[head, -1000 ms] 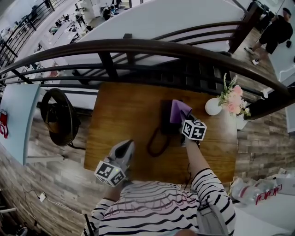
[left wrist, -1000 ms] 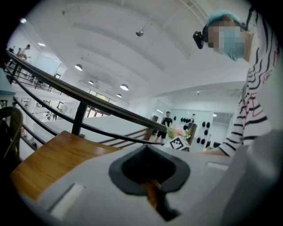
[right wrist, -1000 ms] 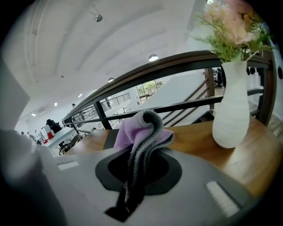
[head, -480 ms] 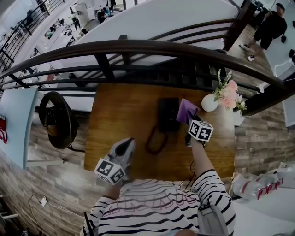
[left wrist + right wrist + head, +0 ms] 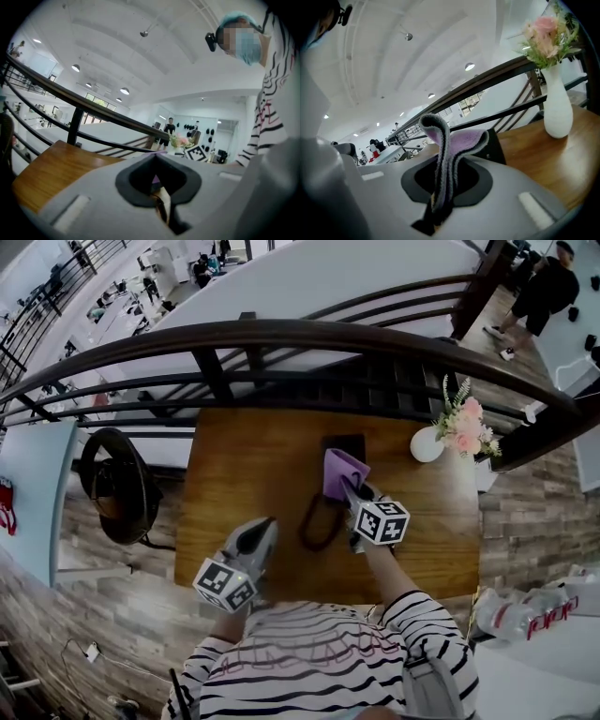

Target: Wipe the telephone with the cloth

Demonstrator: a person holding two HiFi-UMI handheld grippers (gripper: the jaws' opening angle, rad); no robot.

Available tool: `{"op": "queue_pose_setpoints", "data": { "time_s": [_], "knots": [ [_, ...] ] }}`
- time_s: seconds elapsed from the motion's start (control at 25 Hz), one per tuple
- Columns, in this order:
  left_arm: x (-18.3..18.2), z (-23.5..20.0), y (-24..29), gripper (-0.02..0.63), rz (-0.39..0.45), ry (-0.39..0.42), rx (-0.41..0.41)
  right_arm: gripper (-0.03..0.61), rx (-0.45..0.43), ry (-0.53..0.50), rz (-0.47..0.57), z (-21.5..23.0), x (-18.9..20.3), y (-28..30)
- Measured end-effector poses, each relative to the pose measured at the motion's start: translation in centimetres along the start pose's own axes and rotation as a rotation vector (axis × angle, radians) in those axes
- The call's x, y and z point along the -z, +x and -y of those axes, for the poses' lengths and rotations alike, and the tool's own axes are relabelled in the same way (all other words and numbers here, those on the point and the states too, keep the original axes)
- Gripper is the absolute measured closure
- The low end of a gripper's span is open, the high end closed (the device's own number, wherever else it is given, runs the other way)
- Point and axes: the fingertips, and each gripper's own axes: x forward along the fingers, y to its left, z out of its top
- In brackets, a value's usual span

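Two claws in view. The right claw [image 5: 349, 487] pinches a fold of the purple cloth [image 5: 342, 472]. Its own view shows the jaws pressed onto the fabric, with the free end flopping forward past the tips. From above, the cloth lies over the near part of the black telephone [image 5: 345, 443]. The telephone sits on the wooden bench [image 5: 239, 465] toward the railing side, and its cord [image 5: 317, 521] loops back toward the person. The far end of the telephone is uncovered. A white vase [image 5: 428, 444] of pink flowers stands well apart to the right.

The left claw [image 5: 262, 529] hangs over the near part of the bench, left of the cord and clear of the telephone. Its jaws are pressed together with nothing between them.

Judgement on progress: the cloth is in hand and brought to the telephone, so that step is done. Wiping appears under way on the near half. The surface gives no sign of which parts are already clean. Left, as I read it: the far end, the sides, possibly the cord.
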Motion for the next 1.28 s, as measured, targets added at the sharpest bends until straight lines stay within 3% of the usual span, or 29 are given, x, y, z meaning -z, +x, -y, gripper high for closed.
{"op": "queue_pose_setpoints", "data": {
  "time_s": [0.16,0.48,0.96,1.16,1.28],
  "knots": [
    [0.0,-0.2,-0.4,0.612,0.003,-0.001,-0.017,0.545,-0.04,-0.004,-0.079,-1.4,2.3,2.9],
    [0.4,-1.0,-0.4,0.612,0.006,-0.013,-0.059,0.545,0.096,-0.032,-0.147,4.5,2.9,3.9],
    [0.7,-0.2,1.0,0.612,-0.006,-0.017,-0.017,0.545,0.308,-0.012,-0.119,13.6,1.3,-1.4],
    [0.1,0.2,1.1,0.612,-0.01,-0.006,0.017,0.545,0.356,0.015,-0.084,13.8,1.0,-3.0],
    [0.0,0.3,0.8,0.612,-0.013,-0.005,0.03,0.545,0.315,-0.002,-0.05,11.5,0.6,-3.6]
  ]
}}
